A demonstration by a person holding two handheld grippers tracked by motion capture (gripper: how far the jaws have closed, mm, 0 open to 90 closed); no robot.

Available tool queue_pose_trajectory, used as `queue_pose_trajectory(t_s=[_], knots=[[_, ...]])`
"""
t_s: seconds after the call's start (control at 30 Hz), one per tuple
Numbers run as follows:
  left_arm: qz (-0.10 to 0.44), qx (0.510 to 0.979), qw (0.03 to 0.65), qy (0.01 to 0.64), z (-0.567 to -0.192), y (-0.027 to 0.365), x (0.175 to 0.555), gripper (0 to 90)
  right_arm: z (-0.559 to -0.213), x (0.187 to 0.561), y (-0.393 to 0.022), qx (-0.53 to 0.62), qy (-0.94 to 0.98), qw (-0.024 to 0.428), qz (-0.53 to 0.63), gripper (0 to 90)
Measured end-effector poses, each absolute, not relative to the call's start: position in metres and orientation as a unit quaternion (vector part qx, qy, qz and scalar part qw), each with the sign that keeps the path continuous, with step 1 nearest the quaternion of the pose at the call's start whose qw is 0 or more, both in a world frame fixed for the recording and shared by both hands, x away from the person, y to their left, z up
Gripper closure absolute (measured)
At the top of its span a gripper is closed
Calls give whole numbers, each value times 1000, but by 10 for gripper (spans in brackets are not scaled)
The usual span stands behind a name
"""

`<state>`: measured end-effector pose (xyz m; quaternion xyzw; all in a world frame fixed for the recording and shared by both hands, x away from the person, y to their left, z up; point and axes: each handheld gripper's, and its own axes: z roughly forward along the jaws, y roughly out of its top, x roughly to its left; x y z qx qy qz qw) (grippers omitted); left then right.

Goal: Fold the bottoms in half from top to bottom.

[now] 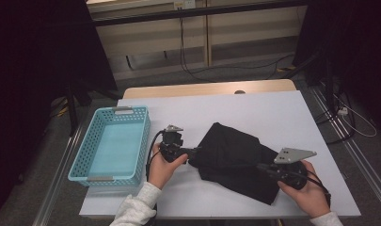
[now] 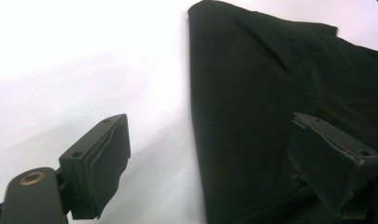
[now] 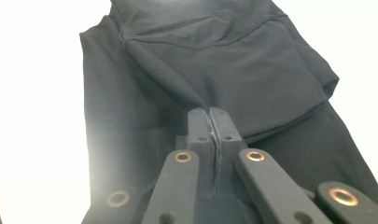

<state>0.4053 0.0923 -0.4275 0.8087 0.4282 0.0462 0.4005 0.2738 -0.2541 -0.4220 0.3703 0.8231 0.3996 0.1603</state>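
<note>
Black cloth lies folded on the white table, between the two grippers. In the right gripper view, the right gripper has its jaws pressed together on a pinched ridge of the cloth, which rises from the fabric straight to the fingertips; the high view gives that same gripper at the cloth's near right edge but hides the pinch itself. In the left gripper view, the left gripper has its jaws wide apart, one finger over bare table, the other over the cloth, whose straight edge runs between them. From the high view, the left gripper points at the cloth's left corner, with a blue basket well behind its fingers.
</note>
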Motion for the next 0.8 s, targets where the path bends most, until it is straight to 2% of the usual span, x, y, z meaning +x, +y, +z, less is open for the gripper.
queue_pose_trajectory(t_s=[0.5,0.57,0.67,0.8], knots=[[39,811,403,423,-429,83,410,136,-418,234,-277,393,811,164,400,878],[39,811,403,421,-430,81,410,137,-422,230,-278,403,810,148,399,760],[39,813,401,421,-430,80,410,136,-426,228,-278,407,812,146,391,720],[39,813,400,422,-430,82,410,136,-420,239,-279,416,798,175,399,614]])
